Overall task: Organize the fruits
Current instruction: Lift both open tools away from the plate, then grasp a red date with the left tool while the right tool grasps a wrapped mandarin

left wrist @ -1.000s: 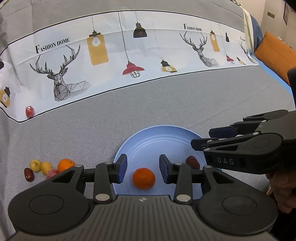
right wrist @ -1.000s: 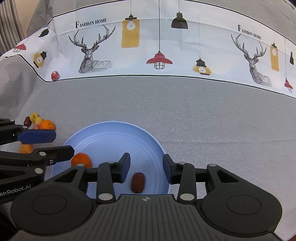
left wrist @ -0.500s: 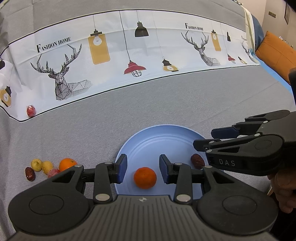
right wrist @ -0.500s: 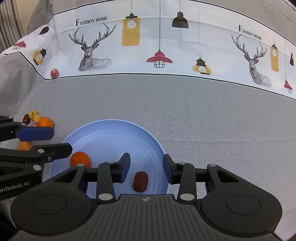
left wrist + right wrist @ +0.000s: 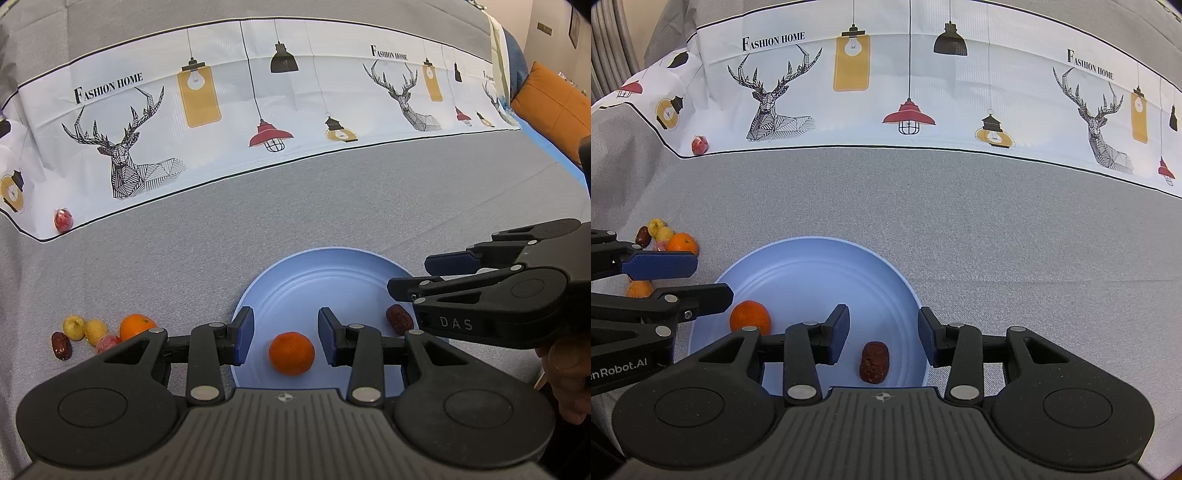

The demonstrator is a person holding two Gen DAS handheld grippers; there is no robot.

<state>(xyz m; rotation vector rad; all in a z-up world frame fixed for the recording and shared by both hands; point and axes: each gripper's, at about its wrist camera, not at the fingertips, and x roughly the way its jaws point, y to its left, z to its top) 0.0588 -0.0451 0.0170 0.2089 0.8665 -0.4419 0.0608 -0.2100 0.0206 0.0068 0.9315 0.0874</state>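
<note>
— Now, what did each gripper have?

— On my feed, the left gripper [image 5: 283, 339] stood partly open over the blue plate [image 5: 325, 273], the mandarin [image 5: 291, 353] lying loose between its pads. The right gripper [image 5: 883, 339] had just widened slightly; the red date [image 5: 874, 362] lay untouched on the plate.

— And the rest?

— Clustered on the grey cloth [image 5: 258, 214] left of the plate: an orange [image 5: 135, 325] and possibly two longans [image 5: 84, 328].

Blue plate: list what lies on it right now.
On the blue plate lie one orange and one red date, apart from each other. Its near edge is covered by the gripper bodies, so anything there stays unseen.
</note>
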